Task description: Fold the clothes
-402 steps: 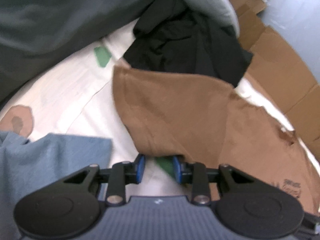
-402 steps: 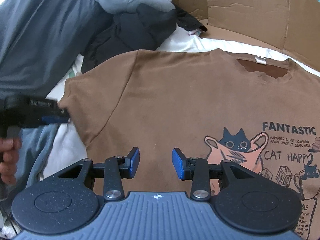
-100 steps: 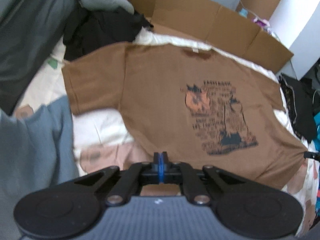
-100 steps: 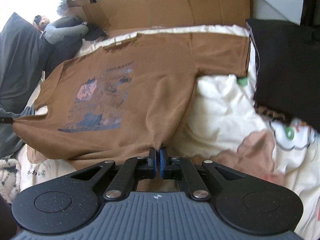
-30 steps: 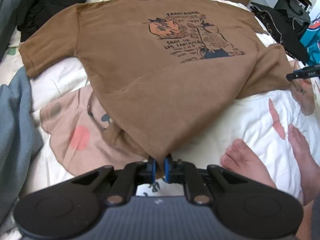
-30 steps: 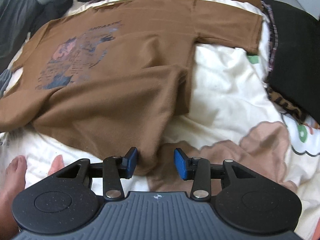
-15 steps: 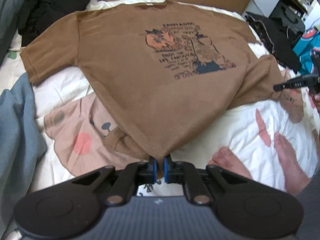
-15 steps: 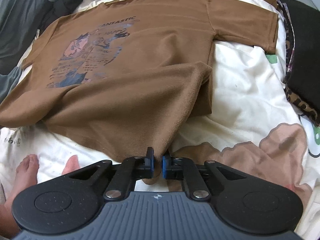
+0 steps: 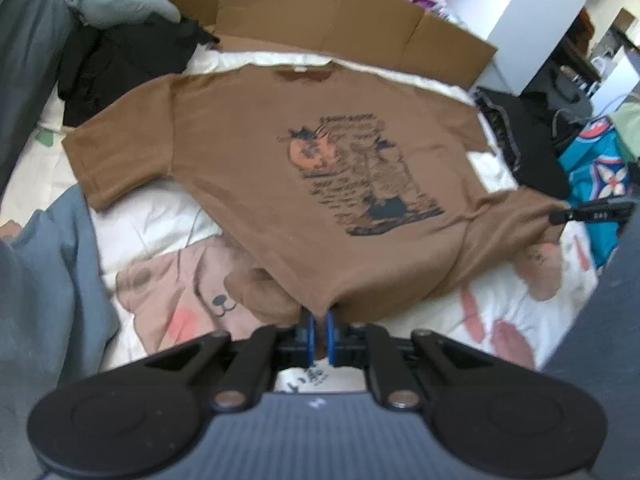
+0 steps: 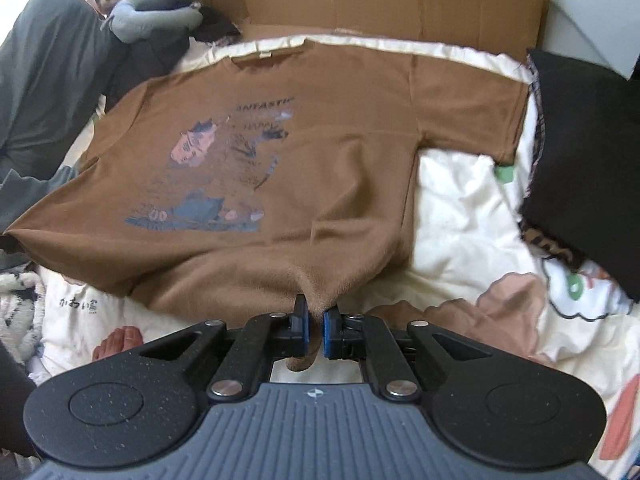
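Note:
A brown T-shirt [image 9: 248, 160] with a cat print lies face up on a white patterned bedsheet [image 9: 152, 216], collar toward the cardboard at the back. My left gripper [image 9: 319, 322] is shut on the shirt's bottom hem at its left corner, and the hem is lifted off the sheet. In the right wrist view the same T-shirt [image 10: 340, 152] spreads ahead, and my right gripper [image 10: 315, 320] is shut on the hem at the right corner, a fold of cloth pinched between the blue pads. The right gripper's fingers [image 9: 592, 212] also show at the left wrist view's right edge.
Flattened cardboard [image 9: 360, 12] lines the back of the bed. Dark clothes [image 9: 120, 64] and a grey pillow lie back left, a blue-grey garment [image 9: 44, 280] near left, black clothing [image 10: 588, 148] on the right. A bare foot [image 10: 120, 342] rests on the sheet by the hem.
The right gripper closed on the hem, having stood open around it a second ago. Both grippers have risen, lifting the shirt's bottom edge off the sheet.

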The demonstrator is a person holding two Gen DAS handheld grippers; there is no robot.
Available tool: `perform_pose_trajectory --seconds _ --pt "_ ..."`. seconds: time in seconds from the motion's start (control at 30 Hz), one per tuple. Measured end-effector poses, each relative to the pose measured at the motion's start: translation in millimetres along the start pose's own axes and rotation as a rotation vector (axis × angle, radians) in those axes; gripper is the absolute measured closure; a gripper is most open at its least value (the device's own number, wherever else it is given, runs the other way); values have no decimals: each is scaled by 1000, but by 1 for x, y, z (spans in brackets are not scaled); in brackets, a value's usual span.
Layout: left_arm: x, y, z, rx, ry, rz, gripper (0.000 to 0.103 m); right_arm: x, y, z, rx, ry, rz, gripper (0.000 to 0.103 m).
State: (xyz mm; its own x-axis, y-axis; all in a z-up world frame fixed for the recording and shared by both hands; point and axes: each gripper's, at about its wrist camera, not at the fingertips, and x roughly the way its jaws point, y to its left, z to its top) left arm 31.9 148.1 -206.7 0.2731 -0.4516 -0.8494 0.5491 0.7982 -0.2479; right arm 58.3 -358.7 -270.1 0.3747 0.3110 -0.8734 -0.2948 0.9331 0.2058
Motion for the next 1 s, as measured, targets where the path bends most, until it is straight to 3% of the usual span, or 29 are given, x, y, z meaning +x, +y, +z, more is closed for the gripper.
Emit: perform_pose_trajectory --seconds 0.33,0.6,1.0 --pt "-1 12 18 -49 -34 -36 97 -23 -10 -3 12 -14 -29 98" --pt "37 35 33 -87 -35 -20 97 13 -27 7 45 8 -56 98" --pt "110 78 72 -173 -21 3 97 84 -58 49 65 33 -100 98"
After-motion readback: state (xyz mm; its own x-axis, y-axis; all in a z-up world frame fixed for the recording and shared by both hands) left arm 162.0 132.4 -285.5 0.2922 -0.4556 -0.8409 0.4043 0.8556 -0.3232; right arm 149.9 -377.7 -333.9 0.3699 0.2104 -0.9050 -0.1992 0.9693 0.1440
